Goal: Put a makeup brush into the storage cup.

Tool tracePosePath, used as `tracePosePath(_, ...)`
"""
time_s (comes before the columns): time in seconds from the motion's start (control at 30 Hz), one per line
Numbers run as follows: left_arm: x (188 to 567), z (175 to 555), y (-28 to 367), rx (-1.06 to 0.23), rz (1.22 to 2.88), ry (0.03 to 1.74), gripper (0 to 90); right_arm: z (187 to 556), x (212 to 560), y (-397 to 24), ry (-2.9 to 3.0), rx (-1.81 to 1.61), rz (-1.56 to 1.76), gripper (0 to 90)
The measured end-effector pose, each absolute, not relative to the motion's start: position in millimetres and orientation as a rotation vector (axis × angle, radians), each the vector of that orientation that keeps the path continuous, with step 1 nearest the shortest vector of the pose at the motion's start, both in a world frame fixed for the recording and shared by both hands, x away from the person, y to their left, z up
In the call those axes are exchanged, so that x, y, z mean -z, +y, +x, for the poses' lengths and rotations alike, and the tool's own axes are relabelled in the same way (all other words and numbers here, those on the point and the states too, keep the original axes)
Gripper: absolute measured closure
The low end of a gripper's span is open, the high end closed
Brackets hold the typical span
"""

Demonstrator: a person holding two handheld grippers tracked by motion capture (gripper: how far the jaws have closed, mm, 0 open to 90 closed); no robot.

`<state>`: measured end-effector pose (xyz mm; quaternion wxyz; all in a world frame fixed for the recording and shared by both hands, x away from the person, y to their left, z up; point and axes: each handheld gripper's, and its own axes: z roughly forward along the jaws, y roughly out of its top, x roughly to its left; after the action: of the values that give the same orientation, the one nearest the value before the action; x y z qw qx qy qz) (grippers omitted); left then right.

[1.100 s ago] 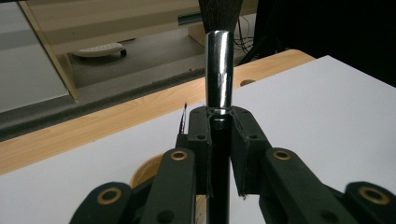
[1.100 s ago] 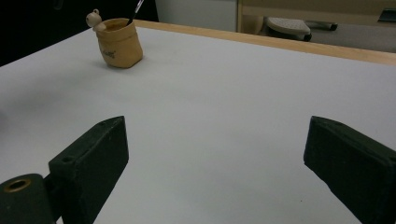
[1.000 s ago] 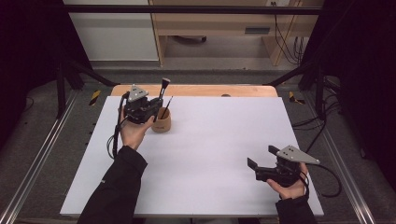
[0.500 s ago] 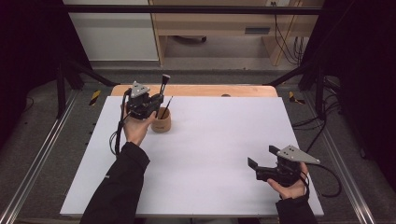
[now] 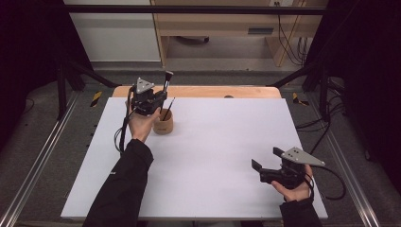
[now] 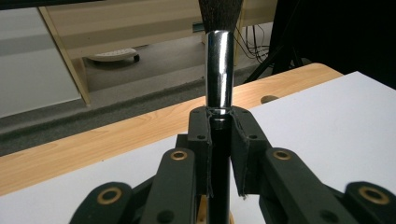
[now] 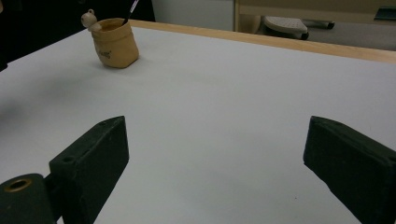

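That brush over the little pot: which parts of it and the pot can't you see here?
- Brush: left gripper view, bristle tip cut off by the top edge; lower handle hidden between the left hand-held gripper jaws.
- Pot: high view, left side hidden behind the hand.
- Pot's print: right gripper view, too small.

So the one thing that moved is the left hand-held gripper [image 5: 160, 98] with the brush [image 5: 165, 85] clamped in it. A second back it sat a bit further toward the person's side, with the brush standing up just left of the little tan cup [image 5: 163, 122]. Now it's slid a short way toward the far edge of the table [image 5: 213, 156] and dipped a touch (nothing dramatic, a small nudge). The brush rides along with it, its bristle end now over the wooden strip at the back. The forearm and sleeve [image 5: 124, 189] stretched out a little further with it, so more of the arm lies over the table.
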<state>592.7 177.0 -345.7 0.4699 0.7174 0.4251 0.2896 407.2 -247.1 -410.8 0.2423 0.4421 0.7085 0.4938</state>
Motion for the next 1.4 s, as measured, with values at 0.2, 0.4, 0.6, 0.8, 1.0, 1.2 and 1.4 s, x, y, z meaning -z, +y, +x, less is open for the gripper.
tracePosePath(0.2, 352, 600, 176, -0.713, 1.756, 1.050, 78.8, 408, 411, -247, 1.939, -1.347, 1.203, 7.4)
tracePosePath(0.4, 359, 608, 176, -0.705, 1.753, 1.066, 78.8, 408, 412, -247, 1.940, -1.345, 1.210, 7.4)
tracePosePath(0.6, 364, 613, 177, -0.703, 1.760, 1.075, 78.8, 408, 412, -246, 1.941, -1.346, 1.217, 7.4)
tracePosePath(0.8, 367, 614, 176, -0.710, 1.765, 1.078, 78.8, 408, 413, -246, 1.944, -1.341, 1.212, 7.4)
tracePosePath(1.0, 372, 616, 175, -0.706, 1.780, 1.086, 78.8, 408, 412, -246, 1.944, -1.345, 1.211, 7.5)
tracePosePath(1.2, 380, 617, 174, -0.703, 1.793, 1.091, 78.8, 408, 413, -245, 1.945, -1.342, 1.212, 7.5)
tracePosePath(1.4, 389, 617, 176, -0.696, 1.794, 1.105, 78.8, 409, 414, -245, 1.950, -1.340, 1.210, 7.6)
